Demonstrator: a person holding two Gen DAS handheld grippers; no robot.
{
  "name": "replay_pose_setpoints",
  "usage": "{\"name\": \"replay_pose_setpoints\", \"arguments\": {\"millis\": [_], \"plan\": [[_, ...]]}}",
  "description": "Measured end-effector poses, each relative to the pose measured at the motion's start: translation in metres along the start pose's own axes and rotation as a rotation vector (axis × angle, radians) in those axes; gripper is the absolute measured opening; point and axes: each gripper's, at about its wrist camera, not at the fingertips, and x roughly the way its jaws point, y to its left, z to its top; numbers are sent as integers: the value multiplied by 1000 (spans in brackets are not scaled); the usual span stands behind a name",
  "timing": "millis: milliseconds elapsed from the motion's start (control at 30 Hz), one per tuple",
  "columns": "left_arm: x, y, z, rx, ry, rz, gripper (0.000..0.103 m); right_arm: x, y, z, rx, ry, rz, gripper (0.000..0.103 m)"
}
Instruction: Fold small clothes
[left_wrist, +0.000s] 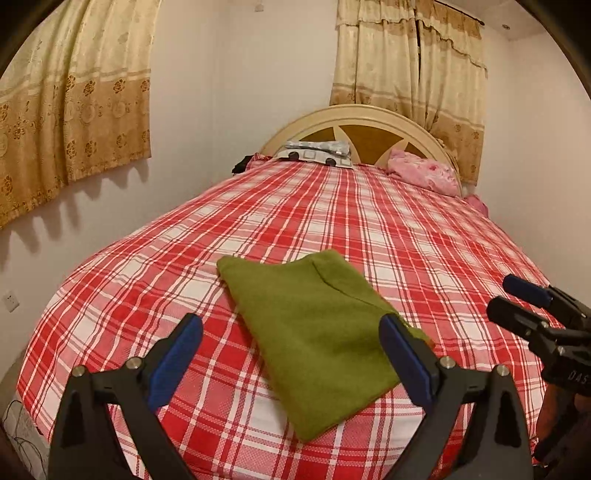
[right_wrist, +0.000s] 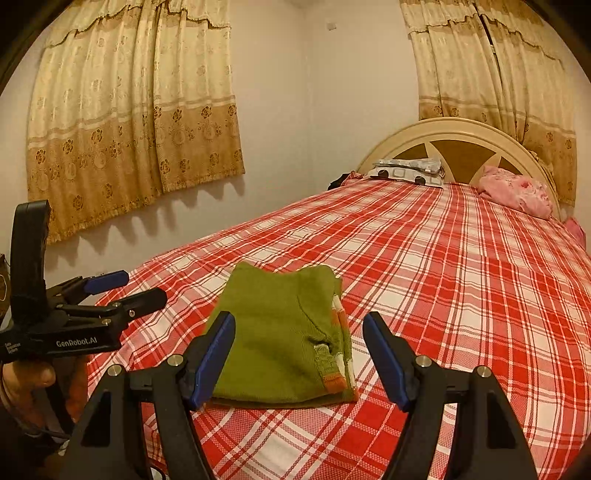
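My left gripper (left_wrist: 291, 354) and right gripper (right_wrist: 299, 354) hung over the red plaid bedspread (left_wrist: 424, 236), both with jaws spread wide and nothing between the pads. The one green garment (right_wrist: 280, 332) lay flat near the foot of the bed, at twelve o'clock just ahead of my right fingertips and at one o'clock from my left. It was doubled into a compact rectangle, an orange-and-white striped cuff (right_wrist: 334, 369) showing at its three o'clock edge. I judged the fold on this piece finished and the release done; the next move probably called for setting the bundle aside or fetching another item, though no second garment to fold showed on the spread. Counted: one folded garment, two grippers, one bed, two curtains (right_wrist: 136, 122), one patterned pillow (right_wrist: 406, 171) and one pink bundle (right_wrist: 517, 192) at the headboard (right_wrist: 461, 147), far off at one o'clock.
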Motion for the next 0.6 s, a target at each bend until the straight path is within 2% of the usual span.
{"name": "replay_pose_setpoints", "arguments": {"millis": [267,600], "plan": [[4,-4,-4,10,23,-2,99,3,-2,-1,17,16,2,72],[-1,-7,-2,14,10,0,99,-3,1,-1,8,-6,3,73]]}}
